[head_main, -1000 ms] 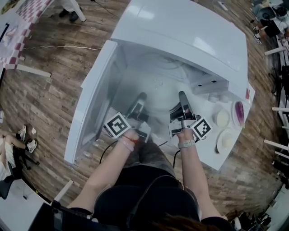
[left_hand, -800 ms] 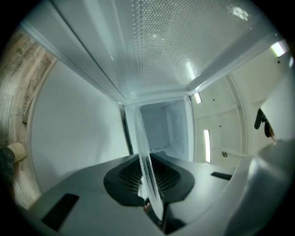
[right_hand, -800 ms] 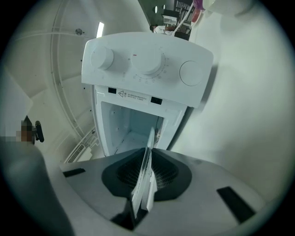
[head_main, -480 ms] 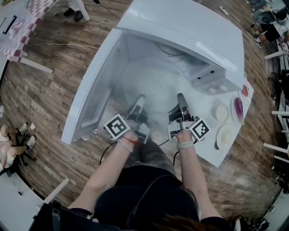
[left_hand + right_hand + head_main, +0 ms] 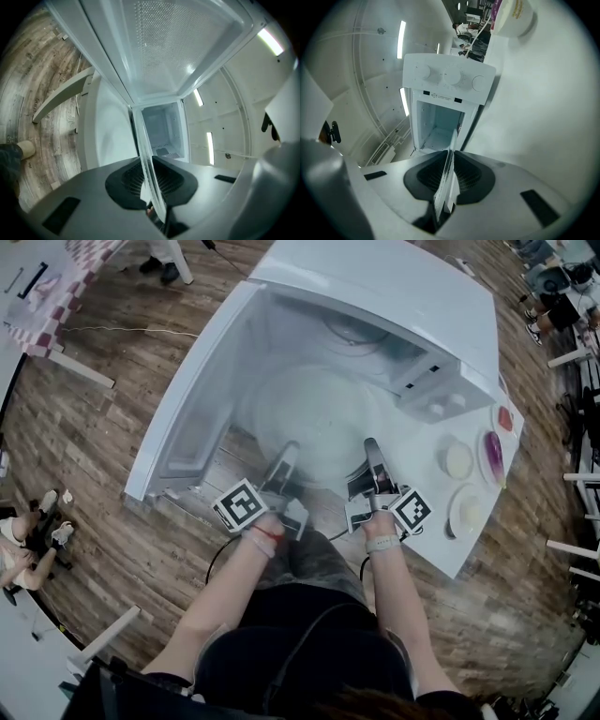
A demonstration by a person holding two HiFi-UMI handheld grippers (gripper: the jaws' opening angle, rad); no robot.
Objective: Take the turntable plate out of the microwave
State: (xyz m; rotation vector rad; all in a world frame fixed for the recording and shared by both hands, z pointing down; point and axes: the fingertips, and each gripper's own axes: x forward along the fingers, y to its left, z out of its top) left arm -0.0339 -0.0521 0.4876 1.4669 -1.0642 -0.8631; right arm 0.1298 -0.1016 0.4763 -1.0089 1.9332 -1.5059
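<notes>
Pinching the round clear glass turntable plate (image 5: 321, 413) by its near rim, the left gripper (image 5: 291, 450) at seven o'clock and the right gripper (image 5: 370, 446) at five o'clock held it at the open white microwave's (image 5: 394, 296) front.

Bright even light, fisheye edges, dark corners

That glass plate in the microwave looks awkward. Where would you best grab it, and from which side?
By its thin near rim, coming in level through the open front: the turntable plate is a flat, wide disc, and the microwave walls it in elsewhere. Two spaced pinches, as the left gripper and right gripper have now, should keep it from tipping.
</notes>
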